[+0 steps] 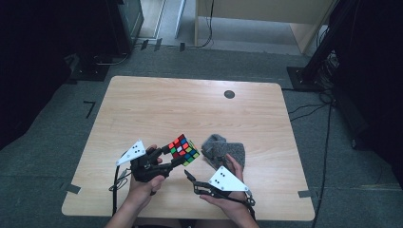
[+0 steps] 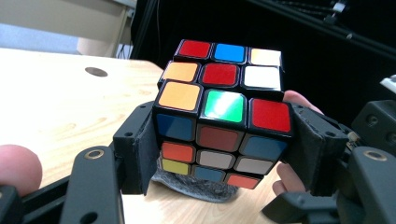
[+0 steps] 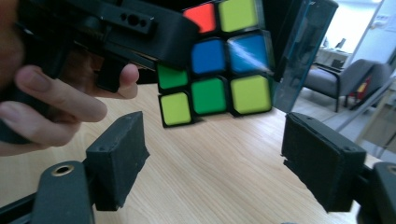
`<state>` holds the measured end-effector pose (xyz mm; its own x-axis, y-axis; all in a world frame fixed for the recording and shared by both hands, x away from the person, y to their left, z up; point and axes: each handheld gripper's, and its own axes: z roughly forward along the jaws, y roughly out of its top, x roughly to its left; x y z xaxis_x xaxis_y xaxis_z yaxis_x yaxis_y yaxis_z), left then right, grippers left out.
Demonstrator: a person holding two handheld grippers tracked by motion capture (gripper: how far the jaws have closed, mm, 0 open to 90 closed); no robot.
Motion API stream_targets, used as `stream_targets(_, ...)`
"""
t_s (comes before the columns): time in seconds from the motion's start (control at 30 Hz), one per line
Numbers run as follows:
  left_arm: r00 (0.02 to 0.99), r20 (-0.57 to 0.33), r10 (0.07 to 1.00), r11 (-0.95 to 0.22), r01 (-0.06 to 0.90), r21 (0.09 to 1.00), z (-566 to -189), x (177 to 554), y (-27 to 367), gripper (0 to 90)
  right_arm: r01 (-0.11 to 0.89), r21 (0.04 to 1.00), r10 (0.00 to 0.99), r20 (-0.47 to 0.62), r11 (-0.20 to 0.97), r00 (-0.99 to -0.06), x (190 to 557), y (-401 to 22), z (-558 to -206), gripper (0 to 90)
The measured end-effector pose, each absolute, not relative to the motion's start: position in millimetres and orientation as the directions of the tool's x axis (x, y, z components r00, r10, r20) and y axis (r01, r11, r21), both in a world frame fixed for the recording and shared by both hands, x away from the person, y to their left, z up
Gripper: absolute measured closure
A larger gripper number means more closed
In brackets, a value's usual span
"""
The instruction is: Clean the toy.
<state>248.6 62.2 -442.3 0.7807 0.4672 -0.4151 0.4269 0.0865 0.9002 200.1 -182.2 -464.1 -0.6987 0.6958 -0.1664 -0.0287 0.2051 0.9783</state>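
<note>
Left gripper [image 1: 177,156] clamped on cube [image 1: 183,149], held above table [image 1: 142,109] near front edge. Right gripper [image 1: 190,175] wide open, empty, just below cube. Grey cloth [image 1: 223,149] right of cube.

both grippers are black linkage frames. the left gripper [image 1: 177,153] and right gripper [image 1: 187,172] each carry a grey three-cornered plate with dark dots on top. black cables trail toward 6 o'clock. brass-ringed pivots sit behind blocky padded jaws. forearms are bare, no sleeves.
</note>
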Motion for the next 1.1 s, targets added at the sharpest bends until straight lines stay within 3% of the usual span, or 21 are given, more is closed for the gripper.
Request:
stream_targets(0.17,0.780,-0.431,0.453,0.063,0.454,0.889,-441.7,243.3,49.6,33.7,-0.068,0.961,0.735,-0.250,0.269,-0.630,197.9,-172.3,-467.9,20.3)
stream_targets(0.33,0.771,-0.428,0.472,0.050,0.461,0.886,-440.2,238.9,42.0,33.6,-0.084,0.960,0.757,-0.264,0.269,-0.597,198.0,-175.2,-468.5,29.4)
stream_targets(0.6,0.778,-0.442,0.446,0.053,0.470,0.881,-442.3,241.7,44.2,33.1,-0.080,0.953,0.749,-0.281,0.294,-0.599,194.9,-177.0,-464.4,34.4)
stream_targets(0.8,0.792,-0.424,0.439,0.048,0.450,0.892,-439.5,243.4,46.7,17.0,-0.039,0.944,0.742,-0.282,0.328,-0.608,196.4,-178.4,-465.4,34.6)
stream_targets(1.1,0.779,-0.376,0.502,0.069,0.397,0.915,-441.6,255.5,75.9,13.6,0.071,0.951,0.768,-0.198,0.301,-0.609,208.4,-197.1,-465.7,34.6)
